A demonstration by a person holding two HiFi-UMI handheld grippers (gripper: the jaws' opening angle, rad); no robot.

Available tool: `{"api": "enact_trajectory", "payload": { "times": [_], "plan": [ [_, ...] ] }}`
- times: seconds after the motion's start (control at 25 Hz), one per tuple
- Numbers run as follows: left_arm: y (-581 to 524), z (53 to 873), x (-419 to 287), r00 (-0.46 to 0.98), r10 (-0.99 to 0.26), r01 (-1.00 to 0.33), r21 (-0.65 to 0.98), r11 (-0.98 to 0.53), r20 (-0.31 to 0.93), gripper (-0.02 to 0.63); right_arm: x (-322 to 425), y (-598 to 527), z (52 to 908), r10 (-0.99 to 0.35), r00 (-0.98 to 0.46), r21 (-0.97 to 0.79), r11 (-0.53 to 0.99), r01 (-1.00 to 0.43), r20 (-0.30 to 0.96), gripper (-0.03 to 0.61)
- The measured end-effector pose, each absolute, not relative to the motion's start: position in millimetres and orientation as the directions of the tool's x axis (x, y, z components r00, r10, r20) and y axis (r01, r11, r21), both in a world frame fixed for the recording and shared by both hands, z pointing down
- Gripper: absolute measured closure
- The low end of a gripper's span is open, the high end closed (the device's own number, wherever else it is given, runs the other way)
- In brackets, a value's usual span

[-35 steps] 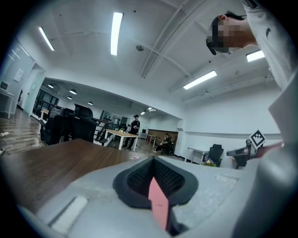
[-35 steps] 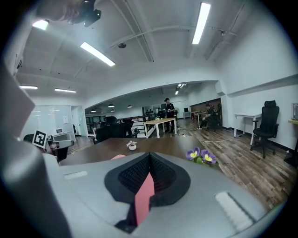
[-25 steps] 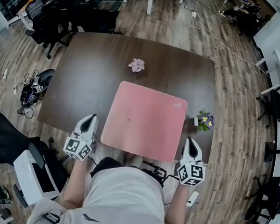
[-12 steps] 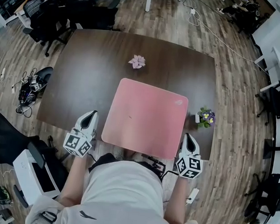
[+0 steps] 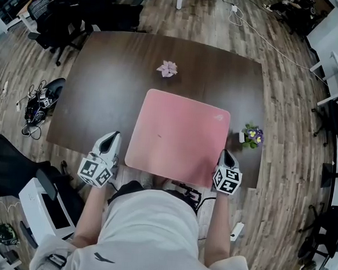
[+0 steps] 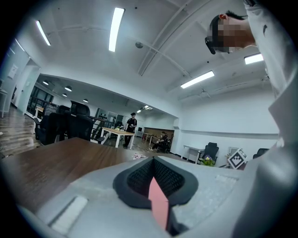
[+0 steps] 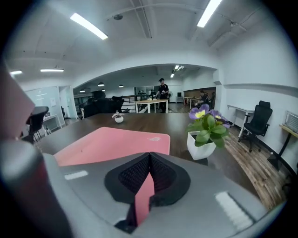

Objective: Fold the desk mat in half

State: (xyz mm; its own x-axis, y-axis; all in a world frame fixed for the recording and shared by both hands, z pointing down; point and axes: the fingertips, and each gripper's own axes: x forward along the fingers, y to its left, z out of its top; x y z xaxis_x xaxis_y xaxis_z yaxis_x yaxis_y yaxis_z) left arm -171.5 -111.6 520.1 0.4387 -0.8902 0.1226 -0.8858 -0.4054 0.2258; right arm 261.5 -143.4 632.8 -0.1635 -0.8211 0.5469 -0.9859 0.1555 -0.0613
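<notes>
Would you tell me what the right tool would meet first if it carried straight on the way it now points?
Probably the pink mat, near its right edge: the shut right tool tilts down toward it. Depth is unclear, so it might touch the bare table just beside the mat instead.

Pink desk mat — dark-brown table

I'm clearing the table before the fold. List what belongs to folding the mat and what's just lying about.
Job in hand: pink desk mat; left gripper; right gripper.
Lying about: potted plant; pink flower.
</notes>
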Motion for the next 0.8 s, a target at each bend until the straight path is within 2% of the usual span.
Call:
{"api": "enact_trajectory", "payload": {
  "times": [0.24, 0.64, 0.8],
  "plan": [
    [-108, 518, -177, 0.427, -0.894, -0.893, 0.216, -0.394, 0.135, 0.609, 277, -160, 688, -0.751, -0.105, -0.036, 0.108, -0.993, 0.652, 0.577],
    [-106, 522, -189, 0.398, -0.906, -0.905, 0.225, -0.361, 0.144, 0.609, 281, -168, 714, -0.678, -0.073, -0.04, 0.064, -0.997, 0.731, 0.563],
    [-106, 523, -188, 0.395, -0.907, -0.905, 0.228, -0.358, 0.145, 0.609, 280, -167, 713, -0.664, -0.144, -0.126, 0.075, -0.989, 0.734, 0.538]
  ]
}}
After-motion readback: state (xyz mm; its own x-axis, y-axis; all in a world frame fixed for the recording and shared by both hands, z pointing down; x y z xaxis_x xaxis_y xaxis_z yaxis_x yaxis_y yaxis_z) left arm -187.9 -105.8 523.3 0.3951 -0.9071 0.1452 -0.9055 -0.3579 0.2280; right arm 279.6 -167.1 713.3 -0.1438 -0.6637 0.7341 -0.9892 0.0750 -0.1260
